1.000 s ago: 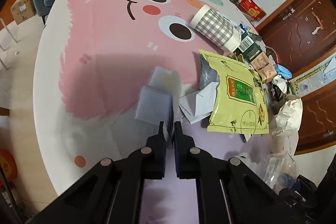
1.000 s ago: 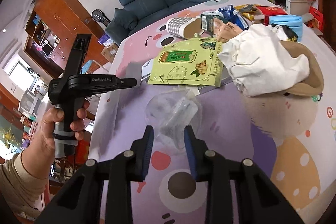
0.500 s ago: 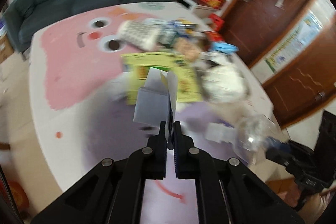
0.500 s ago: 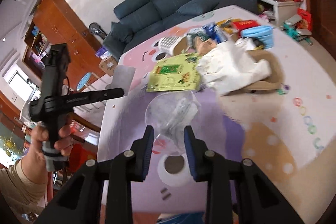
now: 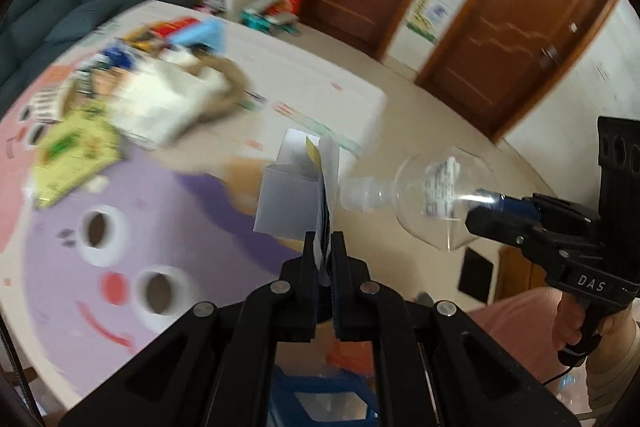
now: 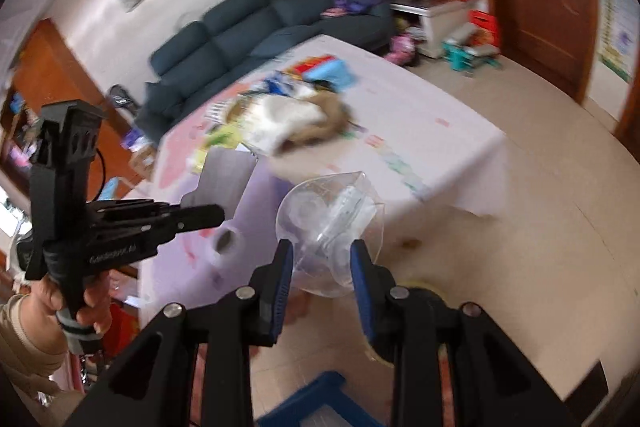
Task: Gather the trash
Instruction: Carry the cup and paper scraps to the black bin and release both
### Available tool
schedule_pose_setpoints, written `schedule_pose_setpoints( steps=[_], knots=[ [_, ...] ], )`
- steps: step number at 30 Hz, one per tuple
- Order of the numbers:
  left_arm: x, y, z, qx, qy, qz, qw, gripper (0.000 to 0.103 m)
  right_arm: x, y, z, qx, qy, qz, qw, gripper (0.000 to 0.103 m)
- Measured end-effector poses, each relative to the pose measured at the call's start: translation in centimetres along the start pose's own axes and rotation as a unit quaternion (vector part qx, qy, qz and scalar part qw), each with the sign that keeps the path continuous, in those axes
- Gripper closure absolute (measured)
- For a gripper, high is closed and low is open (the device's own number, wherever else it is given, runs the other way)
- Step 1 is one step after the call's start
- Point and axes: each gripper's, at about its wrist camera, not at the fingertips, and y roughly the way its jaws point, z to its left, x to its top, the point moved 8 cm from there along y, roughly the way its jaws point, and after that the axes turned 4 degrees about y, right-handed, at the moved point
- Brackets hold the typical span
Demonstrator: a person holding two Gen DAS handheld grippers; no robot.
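My left gripper (image 5: 325,247) is shut on a flap of a small white carton (image 5: 292,199), held in the air past the table's near edge; it also shows in the right wrist view (image 6: 228,175). My right gripper (image 6: 322,259) is shut on a clear crushed plastic bottle (image 6: 332,219), also held in the air; the bottle shows in the left wrist view (image 5: 432,195) just right of the carton. Trash stays on the table (image 6: 400,115): a yellow-green packet (image 5: 72,151) and a white bag on a brown one (image 5: 168,103).
A blue container rim (image 6: 320,399) shows below the grippers, also in the left wrist view (image 5: 320,399). A dark sofa (image 6: 260,23) stands behind the table. Brown doors (image 5: 512,27) are on the right. The floor (image 6: 540,227) lies beyond the table edge.
Both grippers have lifted and swung right, away from the table middle toward its near edge, carrying the carton and the bottle. The two grippers have come close together.
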Motion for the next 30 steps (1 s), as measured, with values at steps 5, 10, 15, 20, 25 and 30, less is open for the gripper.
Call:
schedule_pose_setpoints(
  steps=[5, 10, 15, 20, 25, 30],
  knots=[
    [-2.8, 5.5, -5.0, -0.015, 0.028, 0.040, 0.9987, 0.100, -5.3, 1.6, -6.4, -0.046, 0.049, 0.035, 0.997, 0.074],
    [-6.6, 12.2, -7.9, -0.015, 0.043, 0.099, 0.9941, 0.100, -9.5, 6.2, -11.4, -0.076, 0.122, 0.084, 0.986, 0.074],
    [-9.7, 18.7, -8.4, 0.015, 0.066, 0.147, 0.9868, 0.099, -11.7, 9.9, -13.3, -0.091, 0.156, 0.123, 0.976, 0.073],
    [-12.1, 23.1, -7.3, 0.023, 0.057, 0.186, 0.9806, 0.099, -12.0, 13.5, -15.0, -0.113, 0.157, 0.134, 0.972, 0.073],
    [-13.3, 25.8, -4.9, 0.038, 0.029, 0.210, 0.9764, 0.098, -13.8, 16.9, -17.1, -0.130, 0.180, 0.157, 0.962, 0.073],
    [-12.8, 27.4, -3.4, 0.046, 0.030, 0.214, 0.9754, 0.094, -15.1, 19.1, -17.4, -0.124, 0.202, 0.179, 0.955, 0.073]
  ],
)
